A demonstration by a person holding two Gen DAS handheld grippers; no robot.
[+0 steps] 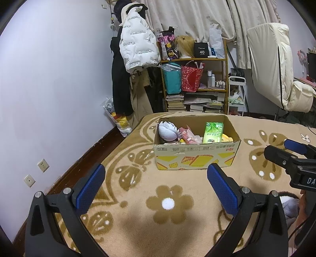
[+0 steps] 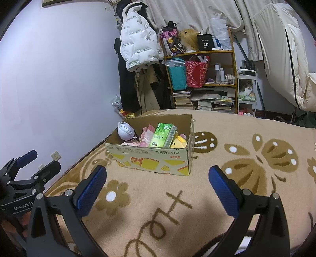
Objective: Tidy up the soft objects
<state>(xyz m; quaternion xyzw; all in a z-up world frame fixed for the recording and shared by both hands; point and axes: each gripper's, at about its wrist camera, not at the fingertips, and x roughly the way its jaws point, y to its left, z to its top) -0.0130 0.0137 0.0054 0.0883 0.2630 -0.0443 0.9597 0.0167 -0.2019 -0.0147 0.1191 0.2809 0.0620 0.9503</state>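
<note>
Nearest the left wrist camera, the left gripper has its blue-padded fingers spread wide with nothing between them, over a beige blanket patterned with brown flowers and butterflies. At 3 o'clock in that view the right gripper reaches in from the edge. In its own view the right gripper also has its fingers spread wide and empty above the blanket, and the left gripper shows at 9 o'clock, held by a hand at the lower edge.

Farther out, toward 12 o'clock from both grippers and well apart from them, an open cardboard box sits on the blanket. Inside it, a plush toy with pale spiky hair lies at the left end, pink soft items lie in the middle, a green tissue pack stands leaning beside them, and a yellow plush lies at the right end.

Beyond the bed, at 12 o'clock, a wooden shelf holds a teal bag, a red bag, small bottles and a blonde wig, with stacked books beneath. At 11 o'clock a white puffer jacket hangs over dark clothes against the pale wall. Curtains hang behind the shelf.
</note>
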